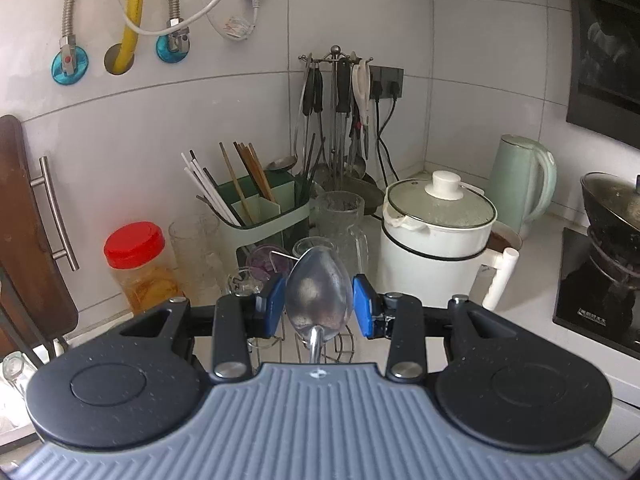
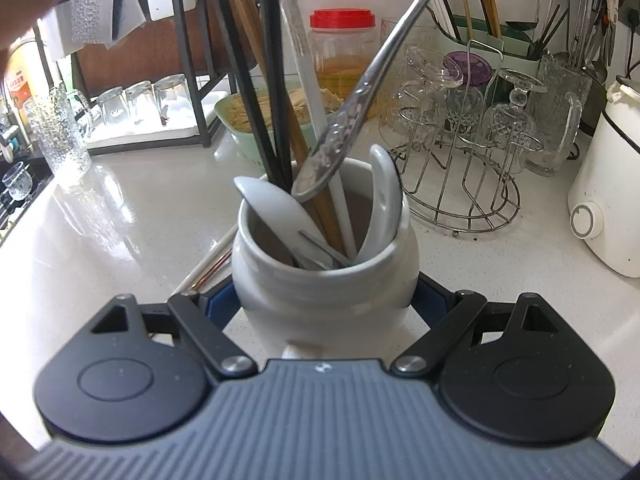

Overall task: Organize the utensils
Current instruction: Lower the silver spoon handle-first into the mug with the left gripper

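left gripper [image 1: 319, 306] clamped on bowl of metal spoon [image 1: 319, 294], handle end poised at mouth of ceramic utensil jar [image 2: 324, 276]. right gripper [image 2: 325, 304] jaws braced on jar sides. steer handle past chopsticks [image 2: 276, 80] and ceramic spoons [image 2: 382, 200]; lower straight, release late.

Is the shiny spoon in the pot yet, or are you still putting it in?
Already in the white jar: chopsticks and white spoons. The left hand-held gripper holds the metal spoon, handle tip at the rim; the right hand-held gripper holds the jar. Left: drop it in.
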{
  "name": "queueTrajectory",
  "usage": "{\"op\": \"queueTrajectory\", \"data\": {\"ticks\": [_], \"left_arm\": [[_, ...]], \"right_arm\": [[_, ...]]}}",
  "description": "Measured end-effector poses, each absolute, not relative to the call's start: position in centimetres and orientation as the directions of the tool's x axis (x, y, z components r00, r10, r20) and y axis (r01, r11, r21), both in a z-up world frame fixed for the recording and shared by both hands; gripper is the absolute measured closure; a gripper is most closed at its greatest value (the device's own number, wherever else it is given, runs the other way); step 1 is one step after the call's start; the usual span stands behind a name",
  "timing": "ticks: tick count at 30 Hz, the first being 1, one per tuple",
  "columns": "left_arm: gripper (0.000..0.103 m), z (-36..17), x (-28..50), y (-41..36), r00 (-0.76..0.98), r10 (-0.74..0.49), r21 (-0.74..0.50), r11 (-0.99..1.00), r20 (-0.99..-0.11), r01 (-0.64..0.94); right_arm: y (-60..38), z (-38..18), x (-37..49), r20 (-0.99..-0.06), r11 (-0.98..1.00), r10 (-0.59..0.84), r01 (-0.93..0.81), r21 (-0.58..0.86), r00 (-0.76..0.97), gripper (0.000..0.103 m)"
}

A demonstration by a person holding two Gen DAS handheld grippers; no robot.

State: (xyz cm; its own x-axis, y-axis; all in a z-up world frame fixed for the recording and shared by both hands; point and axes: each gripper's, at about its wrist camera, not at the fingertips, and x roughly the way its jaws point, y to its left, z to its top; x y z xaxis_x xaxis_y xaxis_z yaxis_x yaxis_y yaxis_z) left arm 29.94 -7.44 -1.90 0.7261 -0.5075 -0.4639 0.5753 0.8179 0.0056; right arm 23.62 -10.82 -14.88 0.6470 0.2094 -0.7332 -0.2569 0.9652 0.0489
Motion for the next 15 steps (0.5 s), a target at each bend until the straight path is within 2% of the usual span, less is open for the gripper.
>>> {"op": "queueTrajectory", "data": {"ticks": [8,15], "left_arm": [[0.061,-1.0,28.9,-6.7,0.7,-0.492,0.05,0.799,-0.518,0.599],[0.061,1.1,28.4,-5.7,0.64,-0.477,0.03,0.788,-0.603,0.615]], "right_arm": [[-10.8,-14.9,23.6,-0.733,0.965,0.21,-0.256,0.05,0.647,0.012],[-10.8,-14.9,23.6,-0.733,0.966,0.209,-0.255,0.05,0.647,0.012]]}}
